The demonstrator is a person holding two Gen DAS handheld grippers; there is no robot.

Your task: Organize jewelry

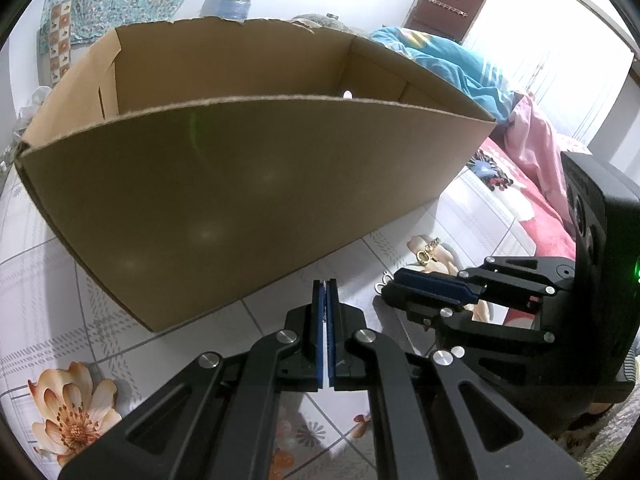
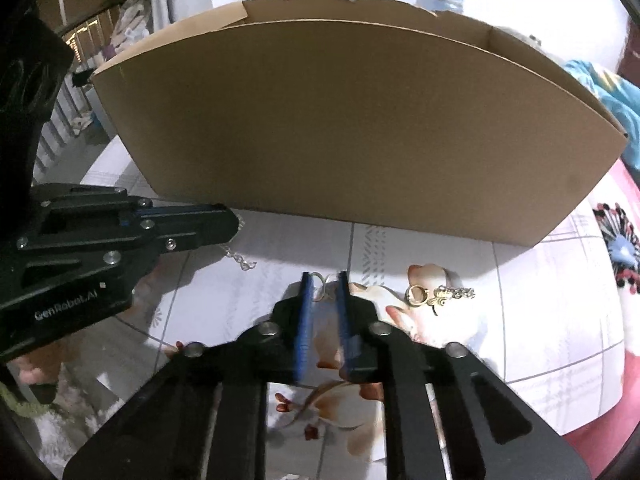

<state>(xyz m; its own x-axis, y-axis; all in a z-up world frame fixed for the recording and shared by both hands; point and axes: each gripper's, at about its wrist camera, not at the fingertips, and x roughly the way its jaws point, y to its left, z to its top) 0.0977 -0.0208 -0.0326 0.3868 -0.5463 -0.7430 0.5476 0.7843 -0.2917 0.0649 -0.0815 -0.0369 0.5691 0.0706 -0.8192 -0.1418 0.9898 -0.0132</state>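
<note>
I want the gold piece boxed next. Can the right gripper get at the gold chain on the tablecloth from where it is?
Probably yes. The gold chain lies bare on the tablecloth, just right of the right gripper, with nothing over it. The cardboard box stands behind, clear of the path.

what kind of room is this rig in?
Probably a bedroom at home: rumpled blue and pink bedding, a wooden door, and a floral cloth under the cardboard box.

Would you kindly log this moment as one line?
left gripper: shut, empty | right gripper: fingers astride silver jewelry piece, not clamped | gold chain: on tablecloth | cardboard box: behind
</note>
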